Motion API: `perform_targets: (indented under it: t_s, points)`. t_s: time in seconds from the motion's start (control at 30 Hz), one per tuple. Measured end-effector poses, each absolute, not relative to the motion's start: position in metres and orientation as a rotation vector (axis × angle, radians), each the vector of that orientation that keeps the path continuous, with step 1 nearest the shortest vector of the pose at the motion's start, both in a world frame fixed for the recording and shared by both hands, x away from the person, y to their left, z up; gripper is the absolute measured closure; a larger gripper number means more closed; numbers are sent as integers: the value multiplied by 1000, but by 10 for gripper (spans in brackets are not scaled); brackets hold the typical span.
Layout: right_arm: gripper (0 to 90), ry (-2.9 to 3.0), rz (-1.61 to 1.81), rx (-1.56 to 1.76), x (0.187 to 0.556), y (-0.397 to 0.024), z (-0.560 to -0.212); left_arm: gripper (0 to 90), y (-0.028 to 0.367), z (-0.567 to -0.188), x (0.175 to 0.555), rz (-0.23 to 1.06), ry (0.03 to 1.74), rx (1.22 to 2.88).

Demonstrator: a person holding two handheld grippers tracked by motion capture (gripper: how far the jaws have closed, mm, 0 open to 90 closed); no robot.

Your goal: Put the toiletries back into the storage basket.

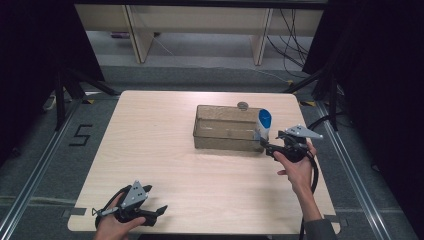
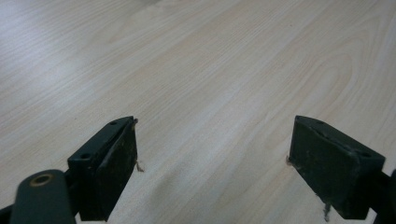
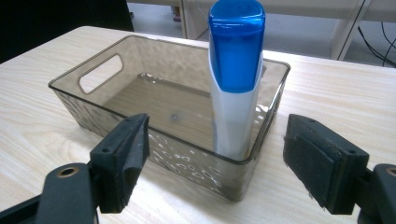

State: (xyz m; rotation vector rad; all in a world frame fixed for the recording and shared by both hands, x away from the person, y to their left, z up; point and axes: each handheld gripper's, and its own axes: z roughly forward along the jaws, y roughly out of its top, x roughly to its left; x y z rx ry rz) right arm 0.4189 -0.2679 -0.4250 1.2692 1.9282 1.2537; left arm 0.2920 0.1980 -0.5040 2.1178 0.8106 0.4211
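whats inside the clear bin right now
One white bottle with a blue cap stands upright in the near corner of the bin, leaning on its wall. The rest of the floor looks bare; the bottle hides the patch right behind it.

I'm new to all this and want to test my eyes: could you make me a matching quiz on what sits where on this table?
Things:
1. bottle
2. bin
3. left gripper
4. right gripper

Descriptions:
A. smoky see-through, with a handle slot
B. open, over bare wood at the table's near edge
C. white with a blue cap, upright in a corner
D. open, facing the bin's near corner

Pairs: 1-C, 2-A, 3-B, 4-D
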Motion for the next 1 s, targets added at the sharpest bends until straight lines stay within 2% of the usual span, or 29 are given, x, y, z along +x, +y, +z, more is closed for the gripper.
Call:
perform_targets:
  t_s: [1.0]
  points:
    - [231, 1990, 1291, 1252, 389, -254, -429, 150, 197, -504, 291, 421, 821, 2108]
